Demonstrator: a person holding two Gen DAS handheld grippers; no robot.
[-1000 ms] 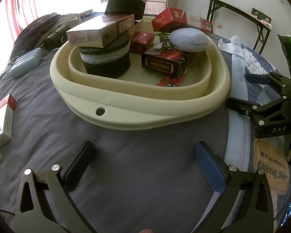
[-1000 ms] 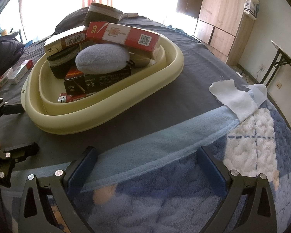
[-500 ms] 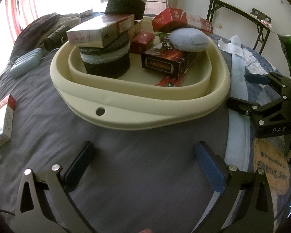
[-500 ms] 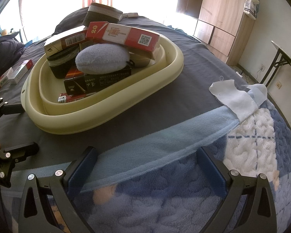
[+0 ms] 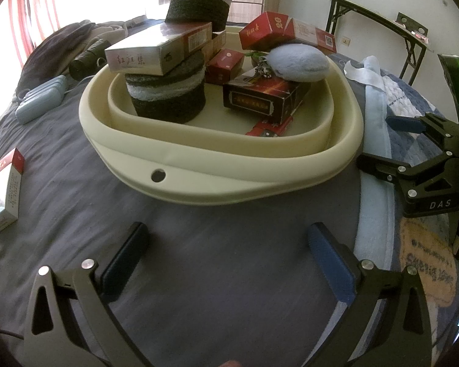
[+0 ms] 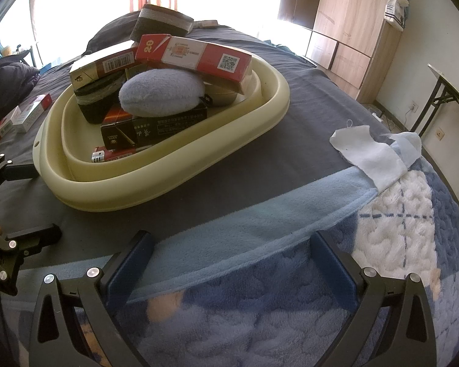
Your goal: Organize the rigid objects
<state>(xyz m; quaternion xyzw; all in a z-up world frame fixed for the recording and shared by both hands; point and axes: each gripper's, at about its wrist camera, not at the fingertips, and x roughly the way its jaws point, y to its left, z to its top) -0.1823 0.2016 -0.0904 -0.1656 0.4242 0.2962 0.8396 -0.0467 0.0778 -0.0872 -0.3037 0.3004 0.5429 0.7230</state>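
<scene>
Nothing has moved over the last second: the left gripper (image 5: 226,247) and right gripper (image 6: 232,253) both stay spread wide and empty, low over the bed, so the sorting is paused, perhaps finished. The cream basin (image 5: 199,180) sits at 12 o'clock in the left wrist view, already piled with a banded felt basket (image 5: 168,98), a long carton (image 5: 156,52) resting on top of it, a black box (image 5: 260,99) and a blue plush pouch (image 5: 296,62). One red-and-white pack (image 5: 6,189) lies outside on the grey sheet at 9 o'clock (likely the next pick, I judge). A pale blue case (image 5: 41,99) at 10 o'clock also waits. The basin's raised rim stands between the grippers and the heap.
</scene>
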